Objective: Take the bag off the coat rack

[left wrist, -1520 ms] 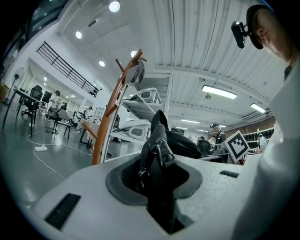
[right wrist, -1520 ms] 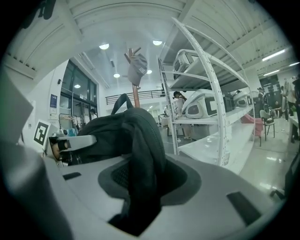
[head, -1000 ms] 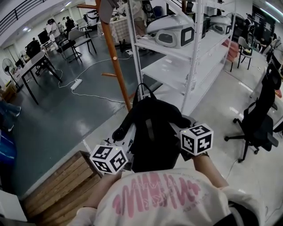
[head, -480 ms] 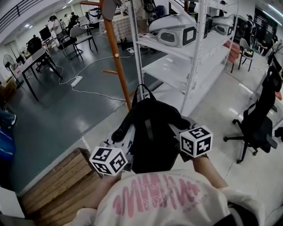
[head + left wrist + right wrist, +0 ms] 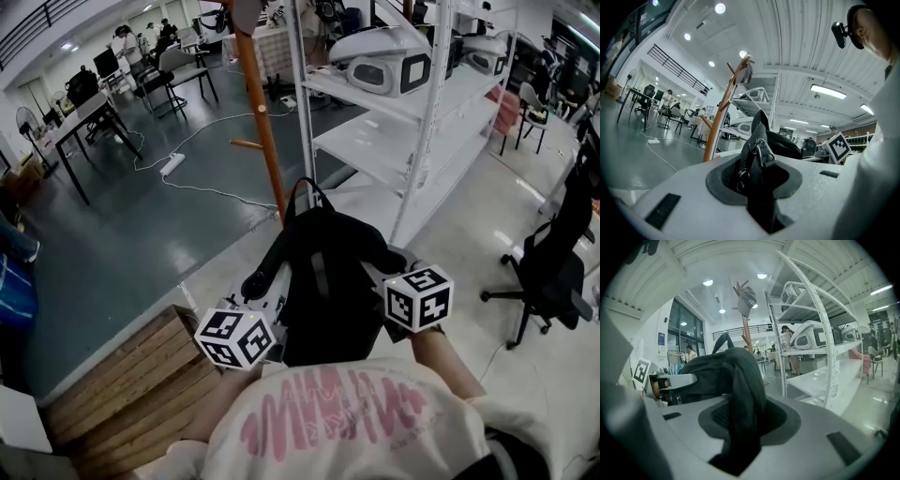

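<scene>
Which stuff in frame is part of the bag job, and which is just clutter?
Job:
- bag, clamped in the left tongs and the right tongs
- coat rack, which the bag is off

Lying about:
- white shelves
- office chair
- wooden crate
- power strip
- desk

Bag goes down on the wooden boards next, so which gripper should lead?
Left, probably. Both the left gripper and the right gripper are clamped on the bag, but the wooden boards lie on the left gripper's side.
</scene>
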A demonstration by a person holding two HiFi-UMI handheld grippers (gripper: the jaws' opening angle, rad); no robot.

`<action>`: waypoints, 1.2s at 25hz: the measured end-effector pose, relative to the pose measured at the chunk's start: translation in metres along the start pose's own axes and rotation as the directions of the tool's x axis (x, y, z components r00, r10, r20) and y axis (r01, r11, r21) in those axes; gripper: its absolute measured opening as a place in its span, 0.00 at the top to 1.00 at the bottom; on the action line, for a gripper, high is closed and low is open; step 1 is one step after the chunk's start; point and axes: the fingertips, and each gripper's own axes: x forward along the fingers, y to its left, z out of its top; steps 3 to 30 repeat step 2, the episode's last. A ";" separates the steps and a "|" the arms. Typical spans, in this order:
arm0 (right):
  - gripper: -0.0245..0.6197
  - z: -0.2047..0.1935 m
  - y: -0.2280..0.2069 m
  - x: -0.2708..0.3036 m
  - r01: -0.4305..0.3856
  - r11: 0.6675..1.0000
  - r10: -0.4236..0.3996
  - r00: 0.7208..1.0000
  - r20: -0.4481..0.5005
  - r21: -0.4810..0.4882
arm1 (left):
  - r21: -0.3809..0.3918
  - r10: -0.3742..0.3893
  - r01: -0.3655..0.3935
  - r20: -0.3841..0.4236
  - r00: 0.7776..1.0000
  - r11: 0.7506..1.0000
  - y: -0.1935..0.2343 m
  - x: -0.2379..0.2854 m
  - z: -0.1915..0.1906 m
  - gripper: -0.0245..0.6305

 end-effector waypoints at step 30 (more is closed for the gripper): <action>0.76 -0.001 0.003 0.003 -0.007 1.000 0.007 1.000 -0.004 -0.004 | -0.002 0.006 -0.006 0.004 1.000 1.000 0.003 -0.002 0.000 0.84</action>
